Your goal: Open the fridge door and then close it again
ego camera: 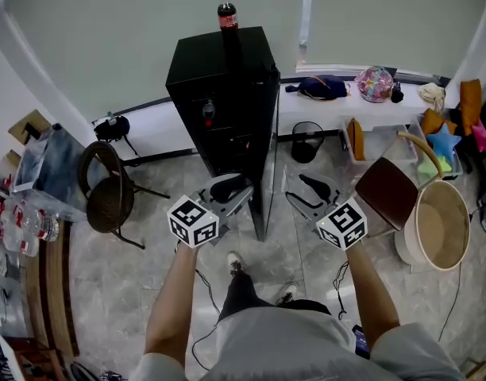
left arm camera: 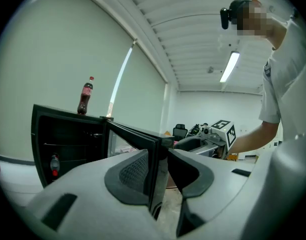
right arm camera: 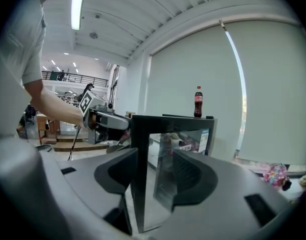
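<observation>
Fridge door [right arm camera: 137, 184] open, left gripper [left arm camera: 159, 160] clamping its edge, right gripper [right arm camera: 155, 159] wide astride, contact unclear from head view

Grey claws [ego camera: 227, 190] [ego camera: 305, 194] carry black-and-white marker cubes [ego camera: 194, 221] [ego camera: 342, 224]; the shirt [left arm camera: 290, 69] is white, short-sleeved.

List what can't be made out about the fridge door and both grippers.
- Left gripper: the black-framed glass fridge door stands between its jaws; in the left gripper view the door's edge partly covers the pads, so contact is unclear.
- Right gripper: likewise, in the right gripper view.
- Tall black fridge, its inside: head view, hidden by its top; left gripper view, largely dark.
</observation>
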